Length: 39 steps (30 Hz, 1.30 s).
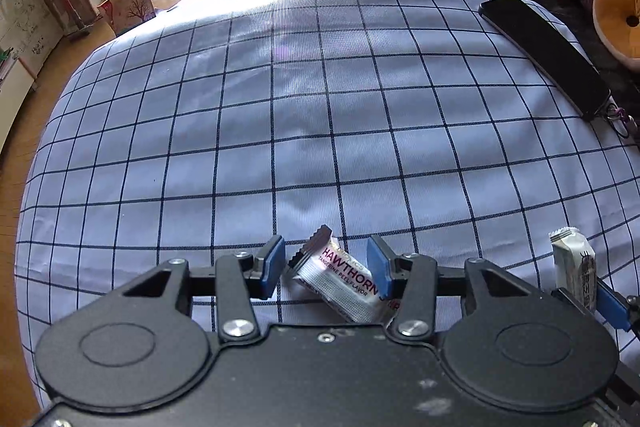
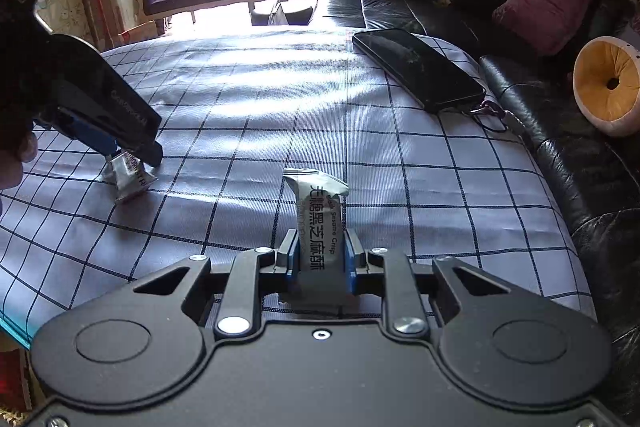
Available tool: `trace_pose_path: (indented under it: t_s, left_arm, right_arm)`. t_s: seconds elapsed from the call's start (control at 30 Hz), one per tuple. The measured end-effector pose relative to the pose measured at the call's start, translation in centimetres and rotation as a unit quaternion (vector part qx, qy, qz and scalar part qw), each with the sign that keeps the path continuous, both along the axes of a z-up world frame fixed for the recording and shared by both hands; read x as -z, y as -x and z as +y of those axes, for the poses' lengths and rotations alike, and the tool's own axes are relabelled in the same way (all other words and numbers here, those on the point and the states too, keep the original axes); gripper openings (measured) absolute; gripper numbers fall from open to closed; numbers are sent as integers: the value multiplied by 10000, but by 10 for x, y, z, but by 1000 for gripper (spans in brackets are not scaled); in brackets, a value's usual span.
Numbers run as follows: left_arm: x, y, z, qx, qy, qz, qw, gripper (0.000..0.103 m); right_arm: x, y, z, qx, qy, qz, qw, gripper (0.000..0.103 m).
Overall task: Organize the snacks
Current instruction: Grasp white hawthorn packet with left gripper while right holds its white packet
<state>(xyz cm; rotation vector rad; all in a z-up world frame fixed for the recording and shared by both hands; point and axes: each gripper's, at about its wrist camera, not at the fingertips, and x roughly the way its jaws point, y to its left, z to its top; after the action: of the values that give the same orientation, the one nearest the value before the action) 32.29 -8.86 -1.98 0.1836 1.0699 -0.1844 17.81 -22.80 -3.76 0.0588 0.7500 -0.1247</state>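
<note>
A silver Hawthorn snack packet [image 1: 340, 279] lies tilted on the checked cloth between the blue pads of my left gripper [image 1: 326, 263]. The jaws stand apart around it, with a gap on the left side. The packet also shows in the right wrist view [image 2: 130, 177], under the left gripper [image 2: 132, 153]. My right gripper [image 2: 322, 251] is shut on a white Black Sesame Crisp bar [image 2: 318, 215], held upright. The bar also shows in the left wrist view [image 1: 574, 265], at the right edge.
The table has a white cloth with a dark grid [image 1: 320, 107]. A black phone [image 2: 418, 67] with a key ring lies at the far right of it. A black leather sofa [image 2: 560, 131] runs along the right side, with a pink cushion and an orange round cushion.
</note>
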Motion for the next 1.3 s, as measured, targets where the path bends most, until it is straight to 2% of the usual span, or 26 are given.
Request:
trace_pose_path:
  t_s: [0.2,0.3,0.37,0.57,0.8,0.9,0.93,1.0,1.07,1.3]
  left_arm:
    - [2,15,9,-52,18,-25,10000,52]
    - [5,20,15,-177,103,-57,9998,59]
    - [8,22,17,-207,69,-127,9997,67]
    - [12,26,21,-202,54,-281,9994,76]
    - [14,28,22,-284,117,-348,9989,76]
    - [13,31,23,-335,196,-366,9986,69]
    - [12,33,23,-318,246,-367,9985,63]
    - [10,36,21,-246,291,-385,9985,48]
    - [7,39,18,-147,264,-415,9987,25]
    - [-1,56,27,-63,343,-289,9990,21]
  right_arm:
    - [1,0,-1,-8,-47,13,10000,31]
    - [1,-1,-1,0,-46,11,10000,31]
    - [2,-1,0,6,-16,5,10000,32]
    - [2,-1,2,19,14,-8,10000,32]
    - [3,0,4,22,82,-60,9999,34]
    - [3,2,5,21,115,-90,9999,34]
    - [3,2,5,25,118,-94,9999,34]
    - [2,2,6,26,128,-89,9999,34]
    - [1,2,6,7,152,-74,9999,34]
    - [-4,1,7,-16,104,33,9999,31]
